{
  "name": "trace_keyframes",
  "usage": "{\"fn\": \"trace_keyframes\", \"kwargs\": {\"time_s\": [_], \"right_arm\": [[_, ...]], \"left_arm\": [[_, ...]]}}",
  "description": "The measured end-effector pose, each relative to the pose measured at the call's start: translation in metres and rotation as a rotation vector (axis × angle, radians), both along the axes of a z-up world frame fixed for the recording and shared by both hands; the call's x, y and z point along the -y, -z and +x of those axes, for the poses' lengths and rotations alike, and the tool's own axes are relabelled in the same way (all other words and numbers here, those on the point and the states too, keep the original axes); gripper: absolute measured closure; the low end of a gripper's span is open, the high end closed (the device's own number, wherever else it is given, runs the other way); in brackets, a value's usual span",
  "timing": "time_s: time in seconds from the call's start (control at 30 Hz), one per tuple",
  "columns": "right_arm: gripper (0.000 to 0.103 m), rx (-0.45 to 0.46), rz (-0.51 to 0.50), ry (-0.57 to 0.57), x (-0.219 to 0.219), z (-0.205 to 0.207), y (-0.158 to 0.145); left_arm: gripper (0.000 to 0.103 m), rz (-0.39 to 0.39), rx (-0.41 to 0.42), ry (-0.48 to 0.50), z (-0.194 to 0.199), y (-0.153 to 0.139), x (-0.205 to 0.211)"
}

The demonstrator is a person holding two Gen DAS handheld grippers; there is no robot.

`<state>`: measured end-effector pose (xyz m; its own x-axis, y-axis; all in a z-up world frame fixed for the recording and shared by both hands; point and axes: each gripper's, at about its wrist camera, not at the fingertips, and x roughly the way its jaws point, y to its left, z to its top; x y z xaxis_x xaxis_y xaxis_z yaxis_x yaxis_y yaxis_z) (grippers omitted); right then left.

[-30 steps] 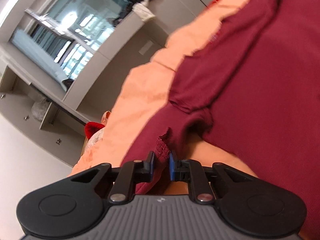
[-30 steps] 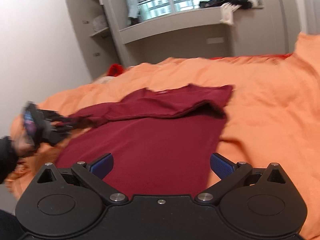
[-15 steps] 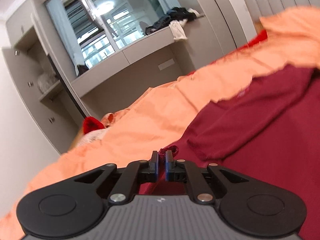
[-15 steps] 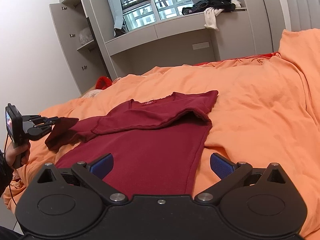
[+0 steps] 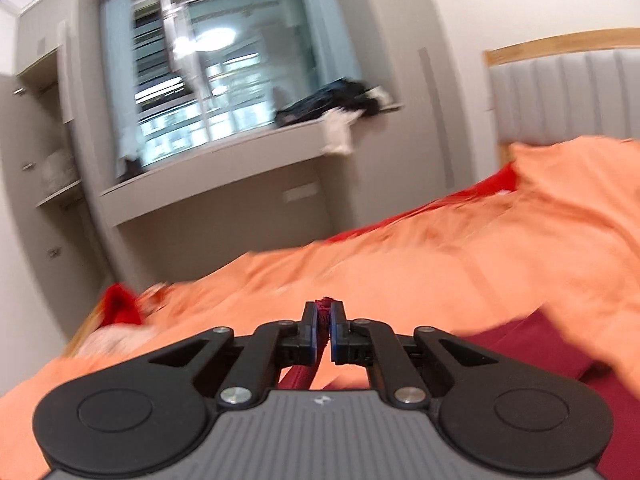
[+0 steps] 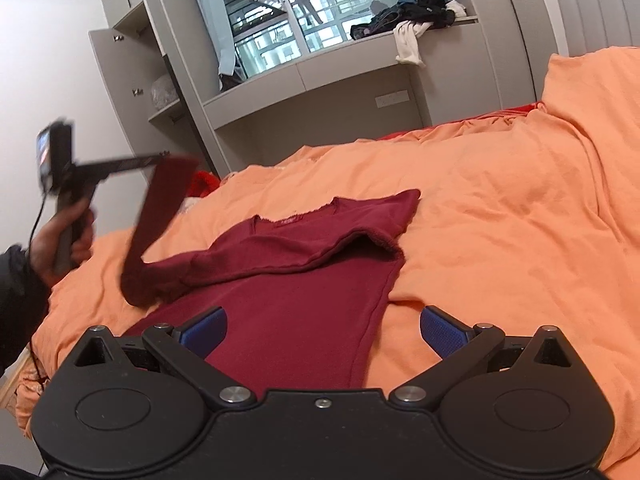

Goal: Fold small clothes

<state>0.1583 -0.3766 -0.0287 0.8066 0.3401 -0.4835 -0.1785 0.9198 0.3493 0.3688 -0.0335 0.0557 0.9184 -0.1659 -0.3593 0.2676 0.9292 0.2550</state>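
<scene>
Between left gripper (image 5: 324, 326) jaws: sleeve (image 6: 160, 216) pinched tight, now lifted high off bed (image 6: 500, 208), up from half a second ago. Shirt (image 6: 288, 304) flat ahead of right gripper (image 6: 323, 330), jaws wide, empty. Likely sleeve fold-in next.

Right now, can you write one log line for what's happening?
left gripper: shut on sleeve, lifted | right gripper: open, over red shirt | shirt on orange duvet
</scene>
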Motion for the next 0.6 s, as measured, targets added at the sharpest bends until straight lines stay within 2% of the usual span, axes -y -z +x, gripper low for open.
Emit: {"fn": "trace_keyframes", "kwargs": {"time_s": [0.13, 0.2, 0.3, 0.43, 0.47, 0.53, 0.57, 0.6], "right_arm": [[0.000, -0.001, 0.012, 0.033, 0.013, -0.002, -0.002], [0.000, -0.004, 0.027, 0.049, 0.020, -0.002, -0.002], [0.000, -0.012, 0.041, 0.079, 0.031, -0.002, -0.002], [0.000, -0.010, 0.062, 0.108, 0.043, -0.004, -0.005], [0.000, -0.004, 0.069, 0.112, 0.045, -0.005, -0.006], [0.000, 0.009, 0.078, 0.122, 0.049, -0.006, -0.009], [0.000, 0.013, 0.080, 0.129, 0.050, -0.006, -0.009], [0.000, 0.015, 0.082, 0.136, 0.051, -0.006, -0.009]], "left_arm": [[0.098, -0.053, 0.001, 0.129, 0.010, -0.006, 0.077], [0.098, -0.082, -0.031, 0.197, 0.015, 0.004, 0.115], [0.098, -0.079, -0.116, 0.266, 0.024, 0.042, 0.162], [0.096, -0.023, -0.266, 0.273, 0.031, 0.116, 0.191], [0.090, -0.017, -0.302, 0.272, 0.032, 0.129, 0.191], [0.050, -0.045, -0.356, 0.283, 0.031, 0.144, 0.186], [0.019, -0.067, -0.347, 0.283, 0.028, 0.144, 0.180], [0.008, -0.102, -0.313, 0.287, 0.022, 0.137, 0.169]]}}
